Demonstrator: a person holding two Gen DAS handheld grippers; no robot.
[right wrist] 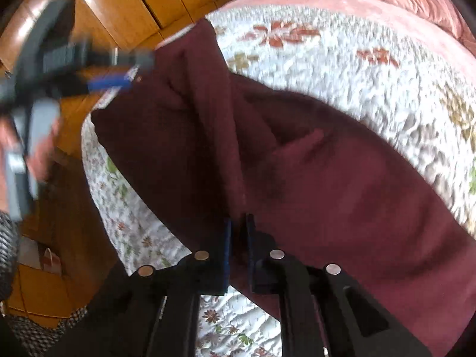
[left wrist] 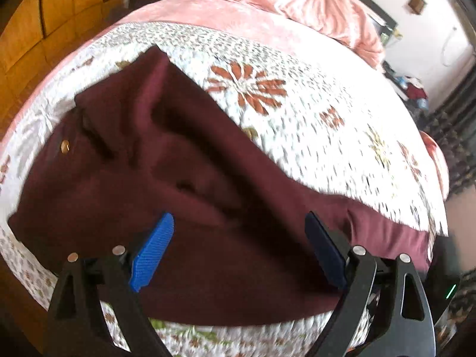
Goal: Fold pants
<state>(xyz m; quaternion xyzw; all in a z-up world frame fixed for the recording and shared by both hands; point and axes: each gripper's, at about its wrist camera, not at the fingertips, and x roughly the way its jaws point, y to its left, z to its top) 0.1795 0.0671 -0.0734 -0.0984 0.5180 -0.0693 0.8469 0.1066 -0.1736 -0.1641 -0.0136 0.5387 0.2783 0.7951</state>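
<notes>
pants mid-frame on bed | my left tongs apart above them | my right tongs clamped on pants' edge

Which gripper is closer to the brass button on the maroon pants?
Left. The left gripper hangs open above the pants near the brass button; the right gripper is shut on cloth farther along.

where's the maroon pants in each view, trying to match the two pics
Left wrist view: the maroon pants fill the centre and lower left, waist button at far left.
Right wrist view: the maroon pants run from upper centre to lower right, an edge pinched in the right tongs.
Shared landmark: the floral quilt beneath them.
</notes>
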